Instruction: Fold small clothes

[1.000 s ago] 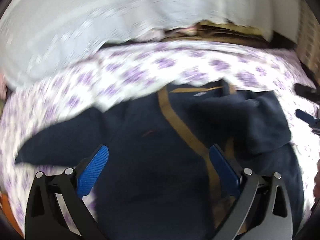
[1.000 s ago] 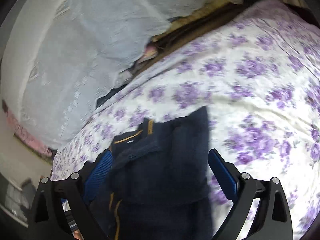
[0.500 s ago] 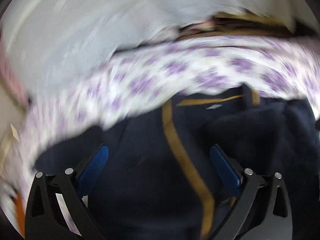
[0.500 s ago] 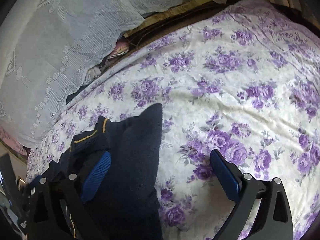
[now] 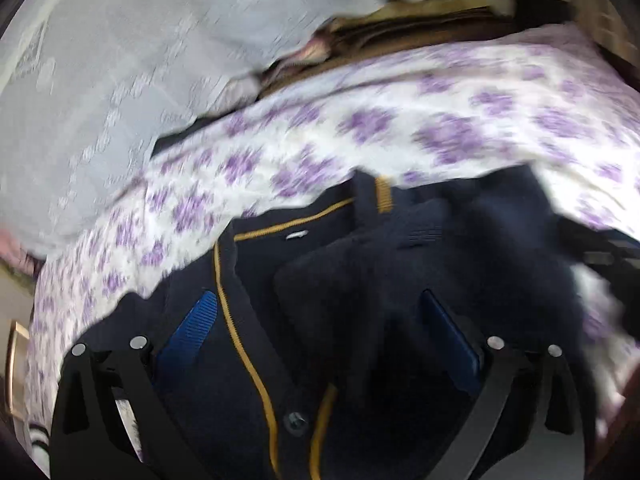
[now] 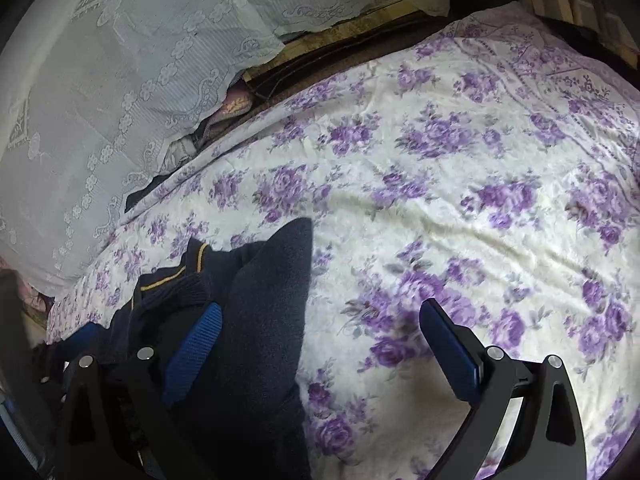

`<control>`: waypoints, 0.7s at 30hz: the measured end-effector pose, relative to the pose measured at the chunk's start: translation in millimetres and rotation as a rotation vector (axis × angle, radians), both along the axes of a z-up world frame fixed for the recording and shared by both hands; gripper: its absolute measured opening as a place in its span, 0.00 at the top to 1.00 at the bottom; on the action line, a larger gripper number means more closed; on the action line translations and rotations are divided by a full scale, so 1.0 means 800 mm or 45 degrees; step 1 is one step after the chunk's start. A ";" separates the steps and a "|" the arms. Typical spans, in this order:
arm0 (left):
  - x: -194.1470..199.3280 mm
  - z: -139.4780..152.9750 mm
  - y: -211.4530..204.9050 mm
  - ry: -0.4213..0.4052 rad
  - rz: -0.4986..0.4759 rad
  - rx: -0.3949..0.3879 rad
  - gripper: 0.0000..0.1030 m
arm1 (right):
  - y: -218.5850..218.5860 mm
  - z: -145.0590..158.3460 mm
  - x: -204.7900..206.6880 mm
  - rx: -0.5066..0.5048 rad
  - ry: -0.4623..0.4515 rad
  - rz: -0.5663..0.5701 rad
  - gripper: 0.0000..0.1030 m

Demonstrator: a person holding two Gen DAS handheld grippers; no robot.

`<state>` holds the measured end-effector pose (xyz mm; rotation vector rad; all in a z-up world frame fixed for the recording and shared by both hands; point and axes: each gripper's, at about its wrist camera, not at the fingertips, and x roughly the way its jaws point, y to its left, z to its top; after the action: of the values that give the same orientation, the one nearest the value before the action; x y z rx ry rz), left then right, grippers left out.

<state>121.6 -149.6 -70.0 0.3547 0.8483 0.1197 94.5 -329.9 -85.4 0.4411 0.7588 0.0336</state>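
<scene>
A small navy cardigan with mustard trim (image 5: 340, 300) lies on the floral bedspread (image 5: 360, 148). Its right sleeve is folded in over the body. My left gripper (image 5: 320, 332) is open and empty, hovering over the cardigan's front near the button placket. In the right wrist view the cardigan (image 6: 256, 300) sits at lower left, with the folded sleeve along its right edge. My right gripper (image 6: 320, 340) is open and empty; its left finger is over the sleeve edge and its right finger is over bare bedspread (image 6: 460, 200).
White lace pillows (image 6: 120, 80) lie along the far left of the bed. Brown bedding and a dark gap (image 6: 340, 52) run behind them. The bedspread stretches wide to the right of the cardigan.
The left gripper has swung right across the cardigan, bringing the collar and folded sleeve to the centre of its view. The right gripper has shifted right, off the cardigan, so it now straddles the sleeve edge.
</scene>
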 end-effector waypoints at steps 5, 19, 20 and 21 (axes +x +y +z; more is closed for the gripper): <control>-0.008 0.012 0.116 -0.051 0.258 -0.315 0.04 | -0.006 -0.003 0.006 0.041 0.004 -0.011 0.03; -0.022 -0.014 0.188 0.010 0.230 -0.810 0.25 | 0.044 0.034 -0.009 0.010 -0.191 0.229 0.11; -0.024 -0.013 0.193 0.007 0.243 -0.825 0.32 | 0.044 0.035 -0.010 0.038 -0.198 0.244 0.11; -0.022 -0.015 0.199 0.008 0.254 -0.835 0.40 | 0.045 0.035 -0.010 0.062 -0.200 0.259 0.11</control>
<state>104.4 9.8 -82.1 -0.3453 0.8792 0.0200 86.9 -294.0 -57.2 0.4011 0.6471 0.2748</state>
